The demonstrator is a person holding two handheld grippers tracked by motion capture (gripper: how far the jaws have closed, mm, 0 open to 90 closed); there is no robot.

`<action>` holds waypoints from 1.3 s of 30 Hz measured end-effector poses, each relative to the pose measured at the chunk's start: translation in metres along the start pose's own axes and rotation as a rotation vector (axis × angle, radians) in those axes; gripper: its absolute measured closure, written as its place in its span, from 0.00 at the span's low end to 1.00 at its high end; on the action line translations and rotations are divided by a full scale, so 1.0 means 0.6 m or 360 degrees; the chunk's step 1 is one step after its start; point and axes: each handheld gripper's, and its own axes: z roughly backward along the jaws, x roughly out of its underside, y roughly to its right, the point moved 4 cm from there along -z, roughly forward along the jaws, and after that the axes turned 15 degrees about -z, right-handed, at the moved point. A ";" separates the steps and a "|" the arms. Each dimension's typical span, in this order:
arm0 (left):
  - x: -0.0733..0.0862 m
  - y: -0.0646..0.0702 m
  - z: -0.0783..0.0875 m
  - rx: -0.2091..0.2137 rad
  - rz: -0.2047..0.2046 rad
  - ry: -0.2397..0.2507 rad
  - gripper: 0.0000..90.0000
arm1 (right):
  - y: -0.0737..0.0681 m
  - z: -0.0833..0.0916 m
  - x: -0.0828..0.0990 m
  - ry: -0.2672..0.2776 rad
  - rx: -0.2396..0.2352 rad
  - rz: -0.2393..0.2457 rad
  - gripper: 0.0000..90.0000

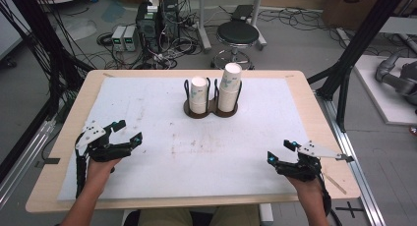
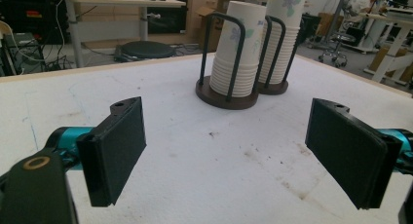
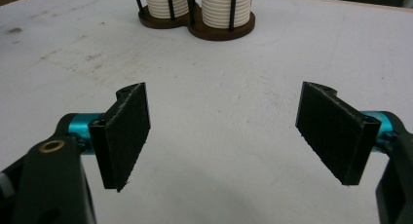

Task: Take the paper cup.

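Two stacks of paper cups are seen at the far middle of the surface (image 1: 147, 137), which is covered by a white, slightly stained mat. The cups are white with a small pattern of flowers and green leaves, and their rims are seen as many thin rings near the bottom of each stack. The left stack (image 1: 198, 94) is shorter, the right stack (image 1: 229, 86) is taller. Both are kept upright in a dark brown holder (image 1: 210, 111) with two round bases joined together and thin black wire loops around each stack.

The left tongs (image 1: 129, 131) are held near the left front edge of the surface, with the jaws wide apart and nothing between them. The right tongs (image 1: 278, 150) are held near the right front edge, also spread open and empty. Both tongs are well apart from the cups and are pointed toward the middle.
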 end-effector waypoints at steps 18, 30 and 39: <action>-0.031 0.006 -0.032 0.0114 -0.0011 0.0004 0.16 | -0.008 0.000 -0.004 -0.0006 -0.0009 0.0008 0.23; -0.086 -0.002 -0.099 0.0245 -0.0047 -0.0012 0.16 | -0.008 -0.006 -0.004 -0.0023 -0.0020 0.0010 0.23; -0.130 -0.013 -0.154 0.0373 -0.0069 -0.0042 0.16 | -0.008 -0.007 -0.005 -0.0026 -0.0024 0.0009 0.23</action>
